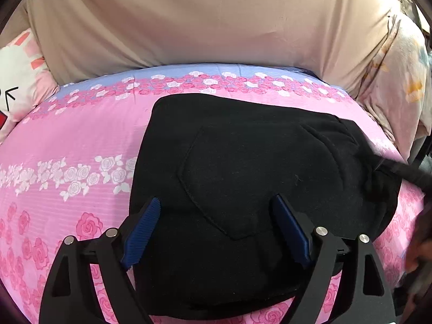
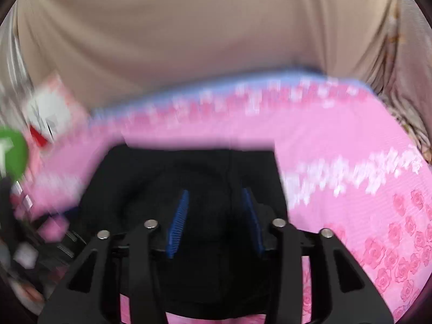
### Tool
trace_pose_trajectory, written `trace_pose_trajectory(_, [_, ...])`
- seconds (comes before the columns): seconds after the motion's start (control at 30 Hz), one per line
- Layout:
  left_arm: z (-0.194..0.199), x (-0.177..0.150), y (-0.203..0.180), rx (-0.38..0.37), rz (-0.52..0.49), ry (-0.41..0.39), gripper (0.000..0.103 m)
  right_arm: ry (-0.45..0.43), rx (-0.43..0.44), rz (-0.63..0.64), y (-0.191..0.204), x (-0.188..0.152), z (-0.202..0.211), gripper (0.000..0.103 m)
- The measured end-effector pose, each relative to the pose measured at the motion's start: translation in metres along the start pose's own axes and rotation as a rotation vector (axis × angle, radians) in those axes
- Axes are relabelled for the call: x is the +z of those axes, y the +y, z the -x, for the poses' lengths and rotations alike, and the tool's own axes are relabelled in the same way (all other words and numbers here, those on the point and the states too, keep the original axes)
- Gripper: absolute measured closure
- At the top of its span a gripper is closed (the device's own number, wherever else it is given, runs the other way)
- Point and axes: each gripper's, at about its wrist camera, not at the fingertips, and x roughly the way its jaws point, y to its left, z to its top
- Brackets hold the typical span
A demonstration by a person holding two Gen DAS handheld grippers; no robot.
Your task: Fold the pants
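The black pants point(image 1: 256, 167) lie folded into a compact bundle on the pink rose-print bedsheet point(image 1: 75, 140), a back pocket facing up. My left gripper point(image 1: 217, 205) hovers over the near edge of the bundle, its blue-padded jaws wide apart and empty. The right wrist view is motion-blurred: the pants point(image 2: 194, 172) lie under my right gripper point(image 2: 214, 197), whose blue pads stand apart with nothing clearly pinched between them. A dark blurred tool, likely the right gripper point(image 1: 405, 172), crosses the pants' right edge in the left wrist view.
A beige fabric-covered headboard or wall point(image 1: 202, 21) rises behind the bed. A white and pink cartoon pillow point(image 1: 19, 86) lies at the far left. A pale floral blanket point(image 1: 399, 81) is piled at the right. A green round marker point(image 2: 12, 151) shows at the left of the right wrist view.
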Motion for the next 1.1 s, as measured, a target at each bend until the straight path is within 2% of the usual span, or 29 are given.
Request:
trace_pose_trajectory(0.07, [0.001,-0.001,-0.004,0.029,-0.008,-0.001,0.017,-0.030,0.010,-0.062,-0.001,-0.002,0.017,0.059])
trace_pose_trajectory(0.1, [0.002,-0.001,-0.005,0.040,-0.013,-0.001,0.017,-0.052,-0.005,-0.064,0.004,-0.001,0.027,0.059])
trace_pose_trajectory(0.17, [0.003,-0.002,-0.004,0.049,-0.011,0.006,0.017,-0.095,0.027,-0.038,0.015,-0.001,0.049,0.057])
trace_pose_trajectory(0.23, [0.004,-0.002,-0.002,0.043,-0.003,0.011,0.016,-0.103,0.036,-0.019,0.020,-0.005,0.055,0.053])
trace_pose_trajectory(0.3, [0.004,-0.002,-0.002,0.046,0.003,0.012,0.016,-0.103,-0.029,0.001,0.022,-0.014,0.055,0.046])
trace_pose_trajectory(0.4, [0.006,-0.003,-0.004,0.063,0.002,0.008,0.016,-0.078,-0.112,0.040,0.024,-0.029,0.045,0.044])
trace_pose_trajectory(0.53, [0.008,-0.005,-0.007,0.086,0.002,0.008,0.016,-0.114,-0.207,0.106,0.036,-0.044,0.043,0.038])
trace_pose_trajectory(0.63, [0.010,-0.006,-0.007,0.094,0.008,0.012,0.016,-0.123,-0.224,0.114,0.038,-0.046,0.042,0.037])
trace_pose_trajectory(0.73, [0.015,-0.007,-0.003,0.089,0.026,0.016,0.016,-0.126,-0.160,0.062,0.026,-0.044,0.053,0.034])
trace_pose_trajectory(0.8, [0.021,-0.007,0.006,0.064,0.059,0.020,0.016,-0.137,-0.115,-0.011,0.010,-0.041,0.065,0.021])
trace_pose_trajectory(0.9, [0.035,-0.009,0.039,-0.057,0.193,0.010,0.016,-0.136,-0.065,-0.107,-0.019,-0.039,0.076,0.018])
trace_pose_trajectory(0.97, [0.039,-0.011,0.074,-0.153,0.329,0.017,0.016,-0.108,0.001,-0.174,-0.036,-0.040,0.078,0.016])
trace_pose_trajectory(1.03, [0.032,-0.014,0.099,-0.202,0.420,0.049,0.016,-0.062,0.090,-0.258,-0.054,-0.042,0.070,0.013])
trace_pose_trajectory(1.1, [0.023,-0.018,0.109,-0.223,0.468,0.082,0.016,-0.012,0.161,-0.328,-0.065,-0.045,0.056,0.012])
